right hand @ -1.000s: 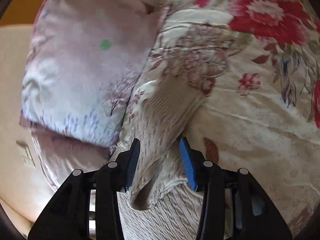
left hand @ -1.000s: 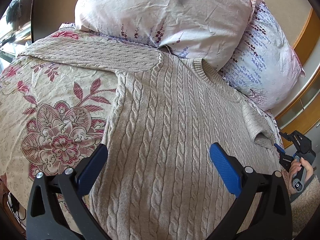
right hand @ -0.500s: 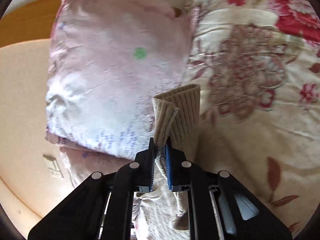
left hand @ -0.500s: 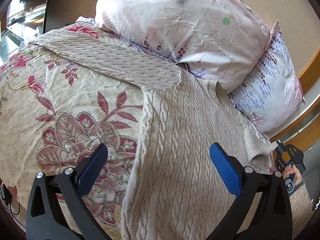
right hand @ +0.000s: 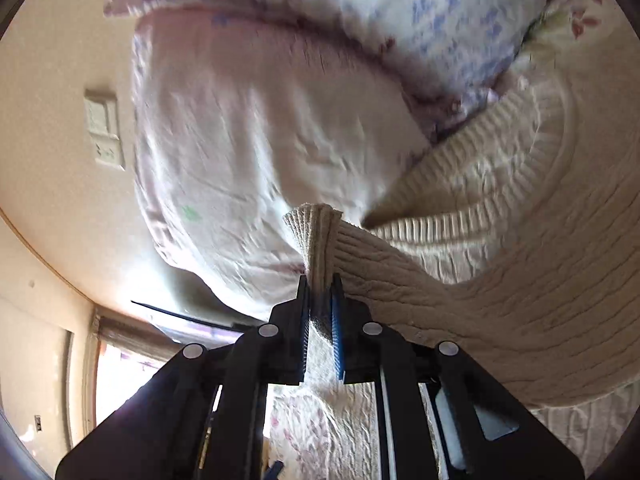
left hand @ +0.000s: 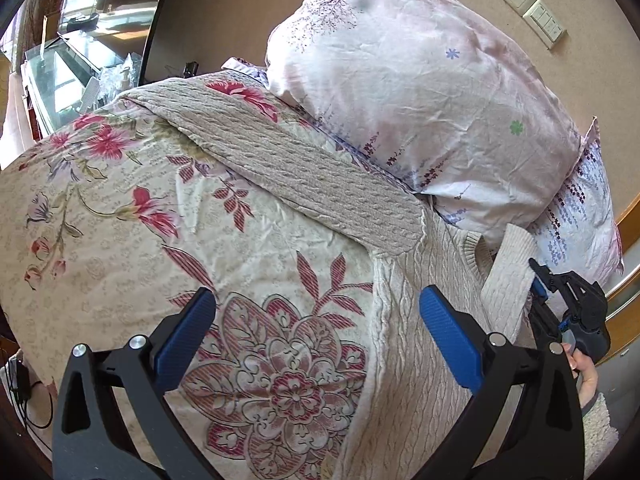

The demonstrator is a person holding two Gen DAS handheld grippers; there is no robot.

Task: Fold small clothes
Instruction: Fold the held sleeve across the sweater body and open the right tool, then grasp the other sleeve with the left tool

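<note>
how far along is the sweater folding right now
Early on. Done: the sweater lies spread flat on the floral bedspread, one sleeve stretched out beside the pillow. In hand: the right gripper has its jaws clamped on the other sleeve's cuff, lifted off the bed. The left gripper hovers open, empty. Left: both sleeves and the body fold.

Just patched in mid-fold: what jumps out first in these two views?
The right gripper is shut on the ribbed cuff of the beige cable-knit sweater, lifting that sleeve in front of the pink pillows. The other sleeve lies stretched across the floral bedspread, while the left gripper hovers open, empty.
</note>
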